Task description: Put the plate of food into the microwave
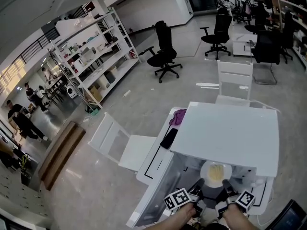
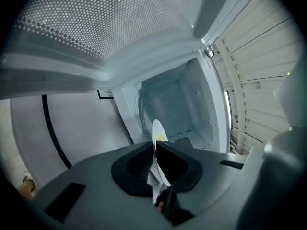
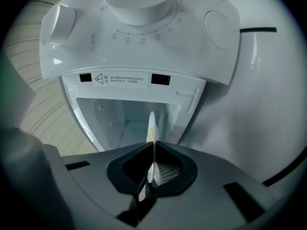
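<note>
A: At the near mouth of the open microwave [image 1: 225, 133], where's the plate [image 1: 205, 172] at?
B: Right in the doorway, yellow food [image 1: 217, 171] on it. The left gripper [image 2: 156, 150] and right gripper [image 3: 153, 150] are both clamped on its near rim, one per side

Head cam's up high looking almost straight down on the microwave [image 1: 225, 133], with the left gripper [image 1: 196, 191] and right gripper [image 1: 225, 189] at the bottom edge. Each gripper cam rides right behind its own fingers [image 2: 136, 164], staring along them into the open cavity [image 3: 120, 116] from super close. All three share the plate [image 1: 216, 172], edge-on between the fingers in both gripper views.
</note>
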Demonstrator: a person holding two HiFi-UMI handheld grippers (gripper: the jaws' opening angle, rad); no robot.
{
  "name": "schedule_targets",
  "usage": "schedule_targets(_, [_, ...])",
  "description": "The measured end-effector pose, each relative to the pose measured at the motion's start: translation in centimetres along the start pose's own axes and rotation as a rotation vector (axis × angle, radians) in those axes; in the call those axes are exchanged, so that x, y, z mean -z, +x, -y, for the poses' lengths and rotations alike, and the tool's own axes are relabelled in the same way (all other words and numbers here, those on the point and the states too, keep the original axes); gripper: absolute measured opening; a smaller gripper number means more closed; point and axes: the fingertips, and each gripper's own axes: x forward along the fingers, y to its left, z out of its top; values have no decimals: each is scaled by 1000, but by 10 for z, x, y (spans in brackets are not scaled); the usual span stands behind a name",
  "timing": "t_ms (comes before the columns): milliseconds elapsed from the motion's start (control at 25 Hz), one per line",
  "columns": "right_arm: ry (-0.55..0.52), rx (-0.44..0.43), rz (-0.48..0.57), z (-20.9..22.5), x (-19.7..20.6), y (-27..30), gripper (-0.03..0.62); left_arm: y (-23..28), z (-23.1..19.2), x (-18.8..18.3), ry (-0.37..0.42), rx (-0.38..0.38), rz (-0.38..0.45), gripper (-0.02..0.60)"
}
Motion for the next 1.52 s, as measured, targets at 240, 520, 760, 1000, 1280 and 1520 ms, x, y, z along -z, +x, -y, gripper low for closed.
schedule_targets(240, [-5, 17, 11, 2, -4, 12, 14, 12, -6, -9, -20, -11, 8, 17])
schedule_targets(520, [-15, 35, 8, 4, -5, 21, 14, 22, -8, -17, -21, -16, 19, 17])
schedule_targets(760, [-67, 65, -50, -1, 1, 27, 14, 27, -11, -25, -25, -25, 42, 17])
schedule_targets(1000, [-121, 90, -89, 0, 3, 24, 14, 32, -13, -28, -33, -27, 59, 17])
schedule_targets(1280, [-105, 78, -105, -4, 7, 25, 14, 38, -14, -33, -38, -29, 68, 17])
schedule_targets(1520, [-60, 94, -69, 0, 1, 29, 14, 42, -17, -33, -18, -30, 54, 17])
